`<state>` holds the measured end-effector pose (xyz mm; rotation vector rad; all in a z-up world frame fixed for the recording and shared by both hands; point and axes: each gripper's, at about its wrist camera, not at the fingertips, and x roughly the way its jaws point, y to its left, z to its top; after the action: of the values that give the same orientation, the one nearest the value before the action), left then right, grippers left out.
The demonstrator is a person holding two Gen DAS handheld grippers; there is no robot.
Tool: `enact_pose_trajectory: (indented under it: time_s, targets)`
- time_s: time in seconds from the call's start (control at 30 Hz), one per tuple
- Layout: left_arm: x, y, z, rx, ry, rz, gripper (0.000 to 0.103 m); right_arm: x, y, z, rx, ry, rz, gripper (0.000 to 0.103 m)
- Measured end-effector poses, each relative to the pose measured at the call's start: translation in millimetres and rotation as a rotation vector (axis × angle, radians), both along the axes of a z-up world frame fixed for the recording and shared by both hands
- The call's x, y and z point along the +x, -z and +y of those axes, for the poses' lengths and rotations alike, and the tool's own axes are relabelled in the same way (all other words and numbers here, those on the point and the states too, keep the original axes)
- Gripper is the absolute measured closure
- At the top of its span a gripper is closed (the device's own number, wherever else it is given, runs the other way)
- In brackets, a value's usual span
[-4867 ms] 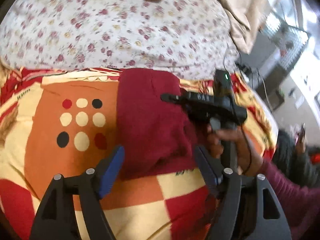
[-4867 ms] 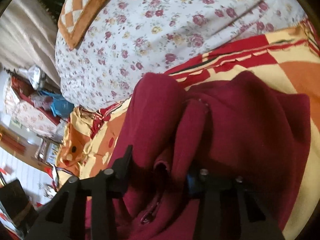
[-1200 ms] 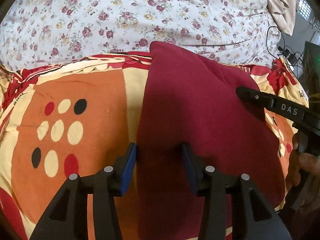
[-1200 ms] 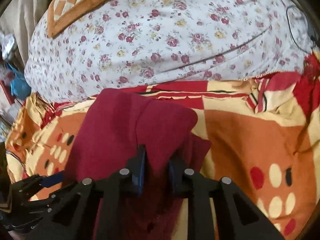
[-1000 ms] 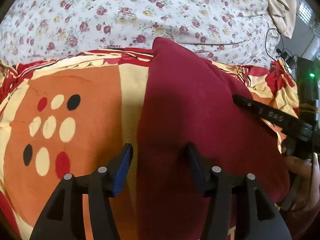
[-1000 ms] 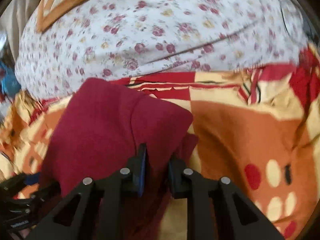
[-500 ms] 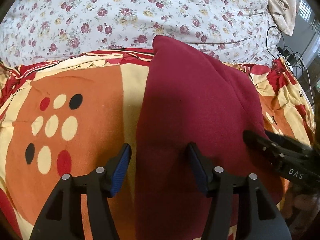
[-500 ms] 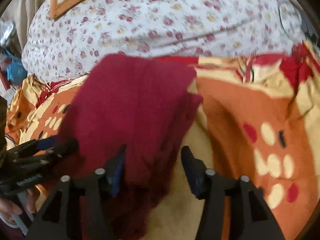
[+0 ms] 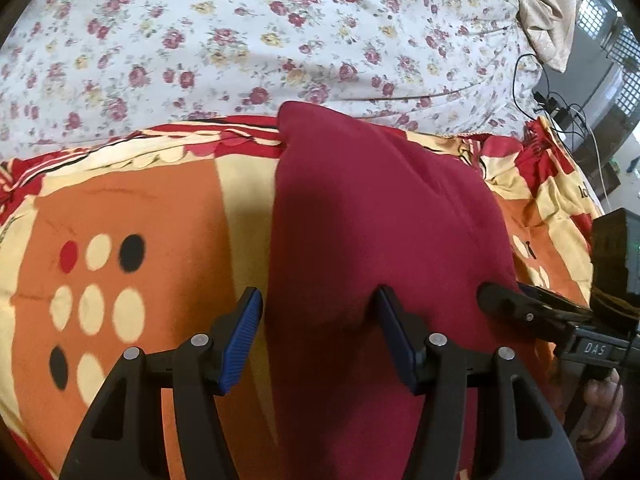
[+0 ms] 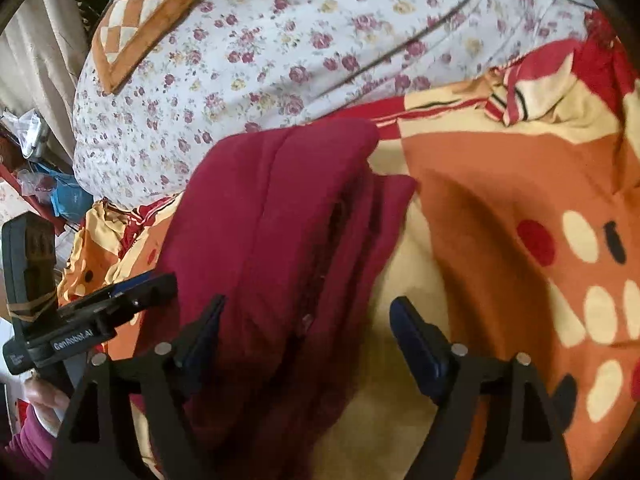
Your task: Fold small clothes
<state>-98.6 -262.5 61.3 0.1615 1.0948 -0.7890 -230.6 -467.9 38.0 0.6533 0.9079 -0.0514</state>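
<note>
1. One patterned blanket point(image 9: 120, 208) of orange, cream and red covers the bed, with one floral sheet point(image 9: 240, 40) behind it.
2. One maroon garment point(image 9: 380, 220), folded into a thick long bundle, lies on that blanket.
3. Two grippers: the left gripper point(image 9: 320, 328) stands open astride the garment's left edge; the right gripper point(image 10: 308, 332) has just been opening, its jaws wide over the layered right edge.

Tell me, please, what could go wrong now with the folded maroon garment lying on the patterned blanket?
1. The maroon garment shows loose layers at its edge nearest the right gripper, whose jaws have just been opening; the fold may spring apart.
2. The left gripper stands open astride the garment's other edge; lifting away carelessly could snag it.
3. The soft patterned blanket gives an uneven base, so the stack may slump.
</note>
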Motion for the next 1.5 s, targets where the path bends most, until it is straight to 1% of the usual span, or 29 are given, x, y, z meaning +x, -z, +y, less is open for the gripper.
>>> enact_pose_trajectory:
  time_s: [0.13, 0.37, 0.47, 0.53, 0.67, 0.7, 0.73, 0.77, 0.8, 0.83, 0.87, 0.9, 1.0, 1.07, 1.2, 1.3, 1.37, 1.43, 1.47, 1.5]
  targets:
    - [5.4, 5.0, -4.9, -0.005, 0.007, 0.011, 0.047, 5.5, 6.0, -4.0, 0.024, 0.0, -0.019, 0.014]
    - [6.5, 8.4, -10.2, 0.001, 0.015, -0.001, 0.045, 15.5, 9.6, -3.6, 0.011, -0.003, -0.016, 0.012]
    - [8.5, 9.8, -10.9, 0.002, 0.016, 0.004, 0.041, 17.4, 10.8, -3.6, 0.012, -0.004, -0.017, 0.009]
    - [11.0, 12.4, -11.0, 0.0, 0.01, 0.018, 0.037, 18.9, 11.8, -2.1, 0.006, -0.007, -0.019, 0.008]
    - [17.2, 19.4, -8.6, -0.034, 0.007, 0.075, 0.035, 23.6, 14.1, 1.8, -0.005, -0.026, -0.037, 0.007]
    - [19.2, 21.6, -7.0, -0.051, 0.005, 0.1, 0.036, 25.9, 14.9, 3.3, -0.001, -0.036, -0.047, 0.011]
    - [19.6, 22.6, -5.9, -0.064, 0.006, 0.114, 0.047, 26.9, 14.9, 5.2, 0.002, -0.043, -0.052, 0.018]
    - [19.6, 23.0, -4.6, -0.09, 0.019, 0.136, 0.052, 28.1, 14.2, 7.2, 0.003, -0.042, -0.054, 0.027]
    - [18.2, 21.3, -3.1, -0.093, 0.016, 0.129, 0.055, 28.8, 11.8, 8.8, -0.001, -0.036, -0.058, 0.036]
    - [16.0, 19.2, -2.0, -0.091, 0.018, 0.116, 0.06, 28.7, 9.3, 9.7, -0.006, -0.037, -0.061, 0.041]
    - [13.7, 16.7, -1.3, -0.091, 0.022, 0.103, 0.063, 28.5, 4.7, 10.8, -0.016, -0.04, -0.065, 0.049]
    - [10.3, 12.5, 0.2, -0.09, 0.028, 0.086, 0.067, 28.1, 1.0, 11.6, -0.02, -0.045, -0.07, 0.054]
    - [1.5, -2.0, 8.2, -0.091, 0.034, 0.055, 0.07, 26.1, -15.6, 19.4, -0.024, -0.079, -0.086, 0.057]
    - [-3.4, -12.1, 18.3, -0.097, 0.029, 0.046, 0.071, 24.9, -24.9, 25.8, -0.013, -0.098, -0.097, 0.057]
    - [-11.0, -31.3, 54.7, -0.118, -0.008, 0.042, 0.071, 22.9, -38.9, 46.5, 0.033, -0.15, -0.117, 0.057]
    - [-18.2, -36.9, 81.2, -0.107, -0.048, 0.043, 0.071, 24.3, -42.5, 67.2, 0.052, -0.198, -0.118, 0.057]
    - [-24.5, -32.1, 97.8, -0.084, -0.082, 0.044, 0.071, 25.7, -40.5, 84.1, 0.055, -0.232, -0.111, 0.057]
    - [-27.2, -20.6, 107.9, -0.063, -0.106, 0.056, 0.071, 28.0, -32.3, 99.0, 0.049, -0.259, -0.087, 0.056]
    - [-26.8, -11.1, 110.7, -0.045, -0.12, 0.072, 0.069, 29.0, -24.8, 104.8, 0.047, -0.264, -0.062, 0.052]
    - [-25.5, 0.5, 113.5, -0.022, -0.139, 0.096, 0.065, 30.7, -14.2, 110.8, 0.026, -0.265, -0.019, 0.043]
